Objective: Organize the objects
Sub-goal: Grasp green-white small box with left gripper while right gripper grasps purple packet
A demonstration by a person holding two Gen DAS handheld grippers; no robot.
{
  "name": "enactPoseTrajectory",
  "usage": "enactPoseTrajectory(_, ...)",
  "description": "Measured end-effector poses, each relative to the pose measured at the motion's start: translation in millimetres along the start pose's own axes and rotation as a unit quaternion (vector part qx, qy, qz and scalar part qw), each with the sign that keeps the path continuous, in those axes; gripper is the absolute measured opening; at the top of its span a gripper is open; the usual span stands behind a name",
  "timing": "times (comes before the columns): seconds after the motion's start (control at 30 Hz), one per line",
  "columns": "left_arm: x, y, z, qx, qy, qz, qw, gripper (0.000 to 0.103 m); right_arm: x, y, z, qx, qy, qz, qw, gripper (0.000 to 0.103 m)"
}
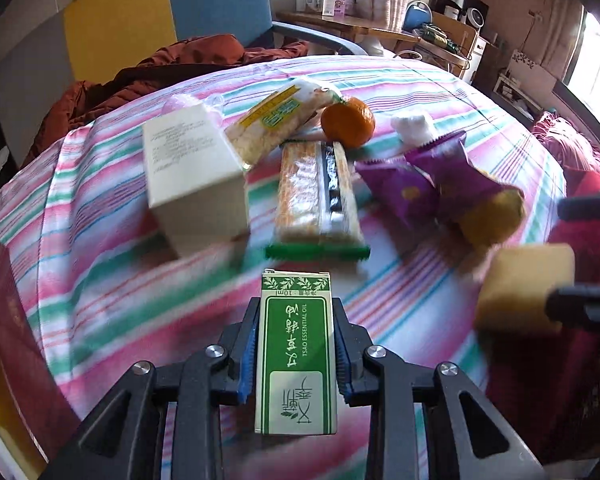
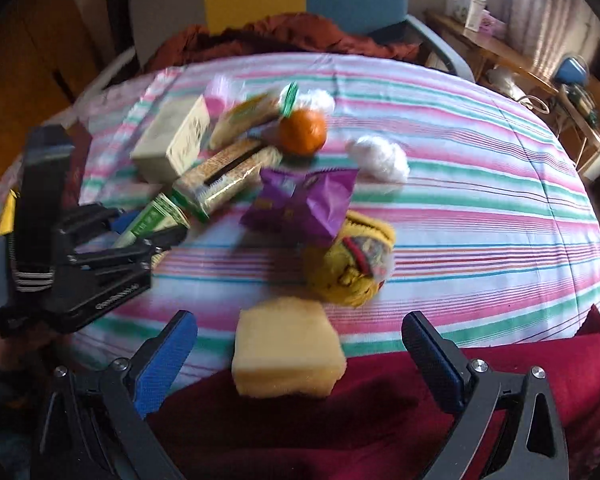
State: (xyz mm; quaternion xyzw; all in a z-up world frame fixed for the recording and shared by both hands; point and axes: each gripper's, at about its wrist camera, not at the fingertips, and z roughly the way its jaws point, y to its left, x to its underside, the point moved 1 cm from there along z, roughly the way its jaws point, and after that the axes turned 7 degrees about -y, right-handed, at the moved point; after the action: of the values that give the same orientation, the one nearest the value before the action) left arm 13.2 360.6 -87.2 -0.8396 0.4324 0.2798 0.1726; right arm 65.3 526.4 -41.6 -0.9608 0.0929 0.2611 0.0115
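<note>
Small green-and-white cardboard essential-oil box (image 1: 296, 354), lying lengthwise between the blue pads of the left gripper (image 1: 296, 354), which is clamping it above the striped bedsheet (image 1: 100, 280). Just beyond the box, a green-edged clear cracker packet (image 1: 318, 196); beyond that, a cream carton (image 1: 194, 172) and an orange mandarin (image 1: 348, 122). To the box's right, the right gripper (image 2: 300, 354) is standing wide, bracketing a pale yellow sponge block (image 2: 286, 346) without visibly touching it. Judged step: carrying the box toward the cluster; placement calls for lowering it beside the packet, then releasing.
</note>
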Motion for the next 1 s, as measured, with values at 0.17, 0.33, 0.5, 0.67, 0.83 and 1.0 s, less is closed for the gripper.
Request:
enactPoseTrajectory(0.17,14,11,-12,0.002,-0.002,-0.012,0.9999,0.031,-5,1,0,0.019,0.009,-0.001,1.000,0.103)
enactPoseTrajectory(0.33,28,17,-23,0.003,-0.010,-0.014,0.9998,0.031,-28,-5,-11,0.016,-0.041,0.036,0.998,0.103)
enactPoseTrajectory(0.5,31,22,-25,0.009,-0.010,-0.026,0.9996,0.031,-54,-4,9,0.047,-0.052,0.042,0.997,0.089)
enactPoseTrajectory(0.67,32,20,-25,0.005,-0.015,-0.024,0.9996,0.031,-74,-12,32,0.049,-0.028,0.063,0.996,0.088)
enactPoseTrajectory(0.83,33,21,-24,0.010,-0.020,-0.024,0.9995,0.031,-77,-14,59,0.042,0.026,0.059,0.997,0.052)
enactPoseTrajectory(1.0,33,24,-27,0.018,-0.023,-0.033,0.9990,0.031,-73,-8,62,0.041,0.036,0.046,0.997,0.040)
